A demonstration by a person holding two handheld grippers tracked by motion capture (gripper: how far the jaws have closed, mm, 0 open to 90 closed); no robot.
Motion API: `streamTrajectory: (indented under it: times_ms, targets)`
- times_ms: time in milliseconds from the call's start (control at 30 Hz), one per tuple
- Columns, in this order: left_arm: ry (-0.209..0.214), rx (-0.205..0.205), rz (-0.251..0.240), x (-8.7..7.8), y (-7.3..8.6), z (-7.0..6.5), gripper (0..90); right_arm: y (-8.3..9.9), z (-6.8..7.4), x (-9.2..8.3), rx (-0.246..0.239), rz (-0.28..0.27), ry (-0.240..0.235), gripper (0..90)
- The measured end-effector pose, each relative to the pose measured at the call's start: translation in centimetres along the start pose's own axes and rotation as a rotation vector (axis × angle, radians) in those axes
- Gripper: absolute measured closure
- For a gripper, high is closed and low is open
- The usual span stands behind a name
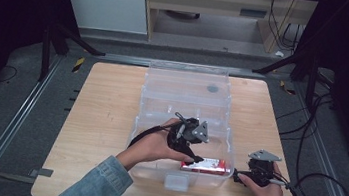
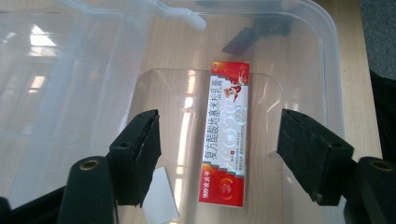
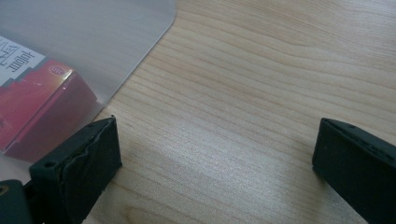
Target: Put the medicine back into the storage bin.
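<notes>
A long red and white carton with printed characters lies flat on the floor of a clear plastic bin, near its front right corner. My left gripper hangs inside the bin just above the carton. In the left gripper view the carton lies below and between the jaws, which stand apart without touching it, so the left gripper is open. My right gripper rests outside the bin at its front right corner. It is open over bare wood, with the carton's end behind the bin wall.
The bin stands mid-table on a light wooden table, its lid tipped up at the back. Cables trail over the dark floor to the right. Metal rails run along both sides. Bare wood lies left and right of the bin.
</notes>
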State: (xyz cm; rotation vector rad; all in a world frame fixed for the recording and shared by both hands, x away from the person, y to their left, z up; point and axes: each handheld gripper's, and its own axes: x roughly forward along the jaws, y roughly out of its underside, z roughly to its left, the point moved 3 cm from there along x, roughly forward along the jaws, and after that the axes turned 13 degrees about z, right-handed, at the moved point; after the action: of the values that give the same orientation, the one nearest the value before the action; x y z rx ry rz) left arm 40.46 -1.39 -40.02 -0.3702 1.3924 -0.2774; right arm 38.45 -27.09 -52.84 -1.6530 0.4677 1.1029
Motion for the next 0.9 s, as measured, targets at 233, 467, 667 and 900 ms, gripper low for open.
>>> streamTrajectory:
  times_ms: [233, 467, 667, 900]
  targets:
    - [-0.034, -0.022, -0.008, -1.6, 1.0, 0.0, 29.4, 0.0, 0.0, 0.0, 0.000, 0.000, -0.001, 1.5]
    - [-0.064, -0.063, 0.010, -3.2, 2.8, 0.0, 28.3, 0.0, 0.0, 0.0, 0.000, 0.000, 0.000, 1.5]
    - [-0.100, -0.122, 0.001, -4.6, 4.6, 0.3, 24.8, 0.0, 0.0, 0.0, 0.000, 0.000, -0.002, 1.5]
    - [-0.124, -0.175, -0.020, -5.4, 6.7, 0.1, 22.9, 0.0, 0.0, 0.0, 0.003, 0.000, 0.002, 1.5]
